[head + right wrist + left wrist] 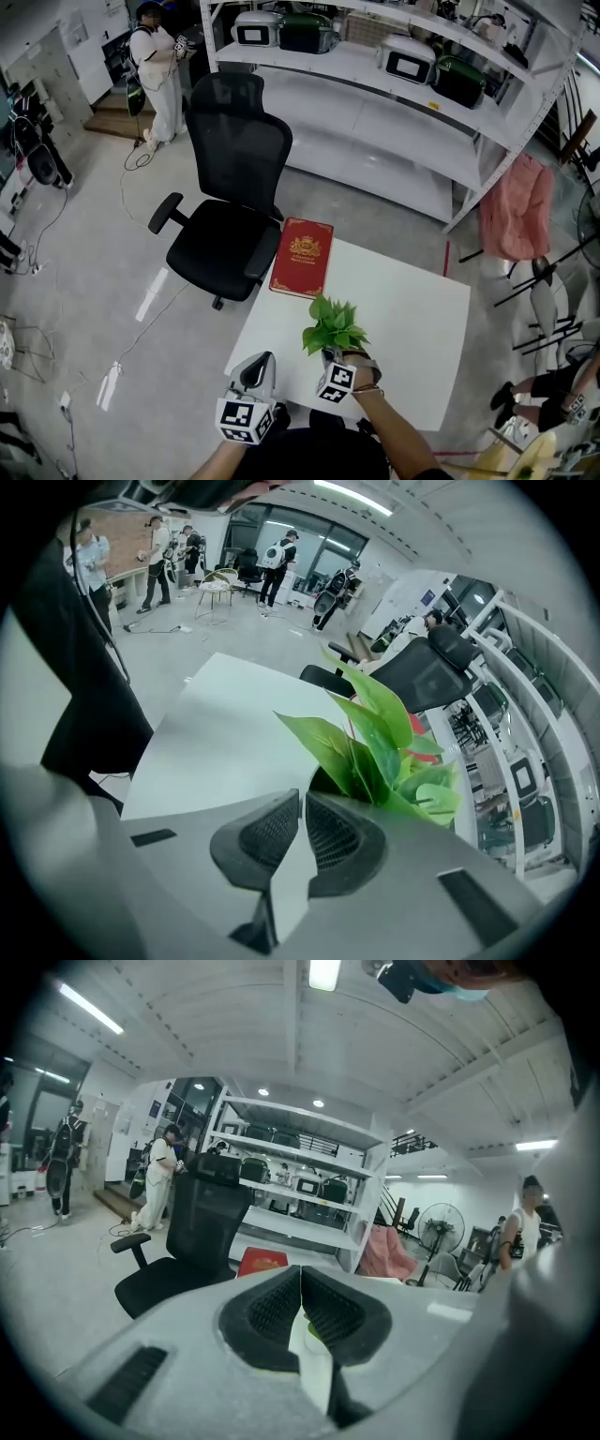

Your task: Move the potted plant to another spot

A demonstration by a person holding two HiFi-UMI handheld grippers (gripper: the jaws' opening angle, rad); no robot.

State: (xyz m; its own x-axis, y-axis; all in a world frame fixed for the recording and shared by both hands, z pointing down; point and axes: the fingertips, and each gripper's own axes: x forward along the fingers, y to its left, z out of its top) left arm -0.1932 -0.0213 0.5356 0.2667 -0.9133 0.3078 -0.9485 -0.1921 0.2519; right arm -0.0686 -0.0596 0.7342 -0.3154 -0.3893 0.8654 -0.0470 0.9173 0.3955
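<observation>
The potted plant [333, 326], with broad green leaves, is near the front middle of the white table [412, 309]. My right gripper [333, 357] is at its pot, which the gripper hides in the head view. In the right gripper view the leaves [375, 742] rise just past the right gripper [302, 797]. Its jaws stand nearly together, pinching the pot's dark rim [322, 778]. Whether the pot rests on the table I cannot tell. My left gripper [262, 362] hovers by the table's front left corner, shut on nothing; the left gripper [300, 1274] points toward the shelves.
A red book [302, 257] lies at the table's far left edge. A black office chair [230, 206] stands just beyond it. White shelving [375, 94] with appliances runs along the back. A pink cloth [516, 206] hangs at the right. A person [159, 66] stands far off.
</observation>
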